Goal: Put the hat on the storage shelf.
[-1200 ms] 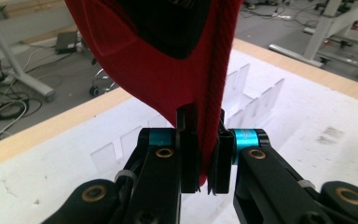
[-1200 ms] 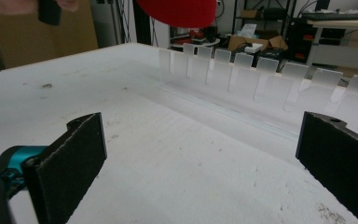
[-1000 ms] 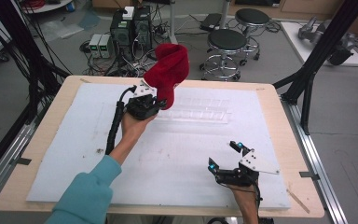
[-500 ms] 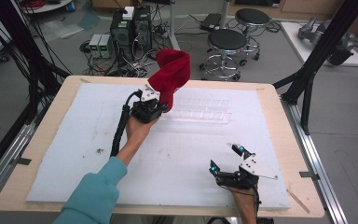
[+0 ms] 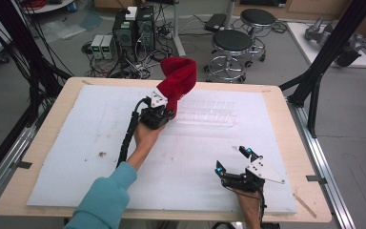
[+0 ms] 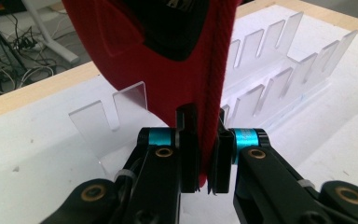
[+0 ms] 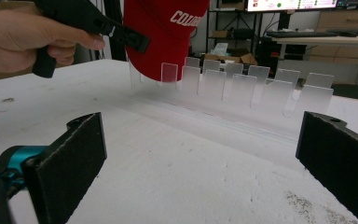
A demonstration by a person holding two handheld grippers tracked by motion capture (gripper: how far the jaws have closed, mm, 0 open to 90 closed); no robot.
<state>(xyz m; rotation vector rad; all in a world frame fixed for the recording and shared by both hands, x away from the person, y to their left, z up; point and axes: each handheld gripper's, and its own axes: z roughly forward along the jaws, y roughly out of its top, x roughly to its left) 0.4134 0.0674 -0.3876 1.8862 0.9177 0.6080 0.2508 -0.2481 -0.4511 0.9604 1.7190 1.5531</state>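
A red cap [image 5: 178, 78] with white lettering hangs upright over the left end of a clear slotted rack [image 5: 209, 112] at the back middle of the table. My left gripper [image 5: 168, 111] is shut on the cap's lower edge. In the left gripper view the red fabric [image 6: 168, 70] is pinched between both pads, and the rack's tabs [image 6: 270, 74] stand just behind. The right gripper [image 5: 230, 158] rests open near the front right edge with nothing between its jaws. The right gripper view looks between those wide jaws [image 7: 205, 121] at the rack [image 7: 242, 88] and the cap [image 7: 163, 37].
A white foam board [image 5: 76, 143] covers the wooden table. Behind the table stand two round stools [image 5: 233, 40] and computer boxes [image 5: 133, 24] amid cables. Black frame posts [image 5: 314, 81] rise at the right rear corner.
The left hand has sunk slightly with the cap, bringing it closer down onto the rack's left end. The right gripper has stayed where it was, still open.
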